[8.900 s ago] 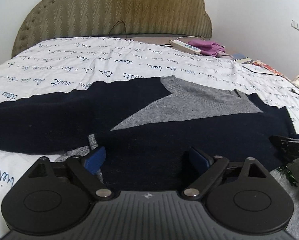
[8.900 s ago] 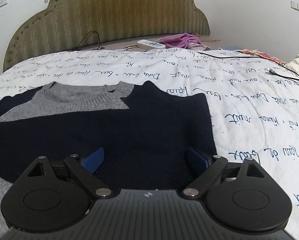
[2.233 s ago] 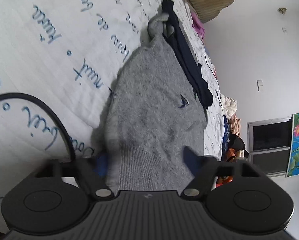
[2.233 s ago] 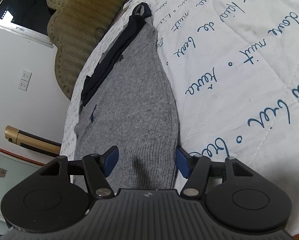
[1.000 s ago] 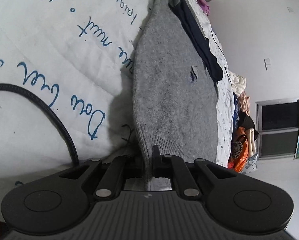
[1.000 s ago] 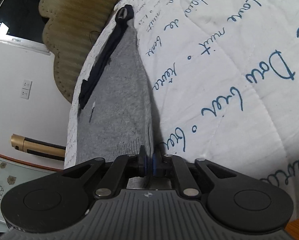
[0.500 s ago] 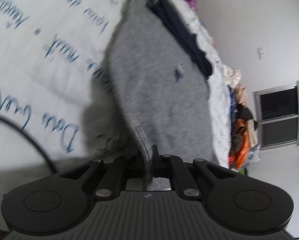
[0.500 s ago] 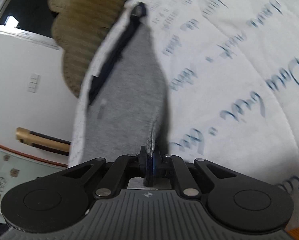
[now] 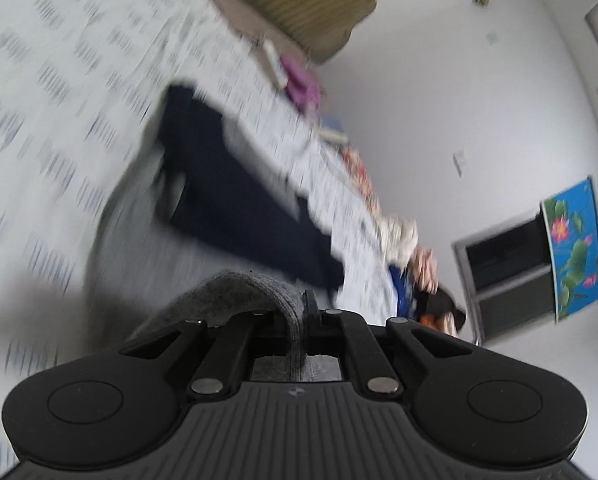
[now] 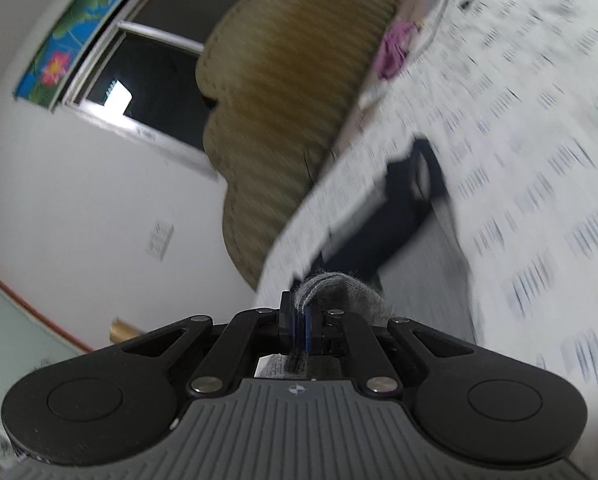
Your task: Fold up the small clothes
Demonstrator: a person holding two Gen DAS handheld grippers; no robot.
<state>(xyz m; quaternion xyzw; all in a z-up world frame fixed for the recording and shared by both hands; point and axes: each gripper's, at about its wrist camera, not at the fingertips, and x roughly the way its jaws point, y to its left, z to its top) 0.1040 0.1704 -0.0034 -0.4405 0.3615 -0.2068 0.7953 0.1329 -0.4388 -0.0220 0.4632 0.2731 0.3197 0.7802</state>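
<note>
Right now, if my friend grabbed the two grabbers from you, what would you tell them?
Left gripper: shut on the gray hem of the sweater.
Right gripper: shut on the sweater's gray hem too, at its other corner.
Where things are: the hem is lifted off the bed; the navy part of the sweater lies flat farther up, toward the headboard. Both views are blurred.
Done: both bottom corners are gripped and raised.
Left: probably carry the hem forward over the navy part, lay it down evenly, let go, then check the fold and smooth it.
</note>
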